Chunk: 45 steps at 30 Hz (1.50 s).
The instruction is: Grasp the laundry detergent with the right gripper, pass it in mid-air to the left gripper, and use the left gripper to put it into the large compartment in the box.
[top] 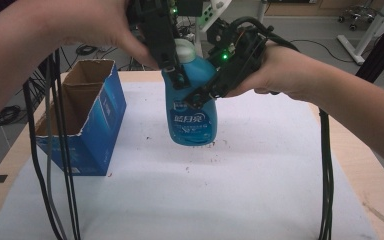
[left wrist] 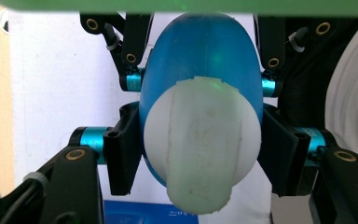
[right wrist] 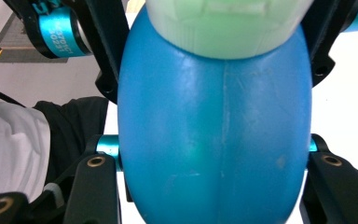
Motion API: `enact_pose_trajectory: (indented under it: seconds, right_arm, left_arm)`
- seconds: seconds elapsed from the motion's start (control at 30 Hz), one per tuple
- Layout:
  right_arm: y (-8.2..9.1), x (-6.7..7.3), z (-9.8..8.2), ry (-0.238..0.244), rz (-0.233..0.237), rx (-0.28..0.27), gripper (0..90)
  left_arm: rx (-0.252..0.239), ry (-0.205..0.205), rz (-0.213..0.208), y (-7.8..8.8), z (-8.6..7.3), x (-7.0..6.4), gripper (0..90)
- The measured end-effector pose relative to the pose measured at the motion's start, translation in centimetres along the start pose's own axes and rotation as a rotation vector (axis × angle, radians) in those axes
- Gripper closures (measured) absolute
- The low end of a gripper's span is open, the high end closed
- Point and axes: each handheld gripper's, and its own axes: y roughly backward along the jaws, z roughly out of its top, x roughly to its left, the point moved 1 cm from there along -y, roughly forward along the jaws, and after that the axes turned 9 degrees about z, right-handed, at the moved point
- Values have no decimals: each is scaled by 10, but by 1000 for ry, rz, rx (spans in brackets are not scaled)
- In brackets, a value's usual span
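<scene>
Both grippers' jaws are clamped on the blue bottle (top: 192,107), the open blue box (top: 82,117) standing well apart at its left.

A lab or office: wheeled office chair (top: 358,12); desk legs (top: 362,37); floor cables (top: 85,49).

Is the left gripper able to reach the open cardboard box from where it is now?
Probably not yet. The left gripper is shut on the blue bottle, which the right gripper also clamps. The way toward the box looks free, but one grip must let go first.
</scene>
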Motion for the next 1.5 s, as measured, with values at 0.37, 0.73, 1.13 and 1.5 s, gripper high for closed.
enact_pose_trajectory:
  seconds: [0.37, 0.73, 1.13, 1.5]
  right_arm:
    - [-1, -1, -1, -32, 42, -3, 413]
    - [4, -4, -12, -95, 84, 17, 216]
    - [29, -18, -43, -187, -4, 60, 215]
    - [60, -23, -80, -287, -109, 83, 216]
  left_arm:
    - [-6, 1, 4, 0, -1, -2, 382]
    - [17, 16, 29, 0, -7, -2, 382]
    - [-4, 129, 16, 12, -22, 1, 382]
    - [1, 272, 70, 35, -52, 8, 382]
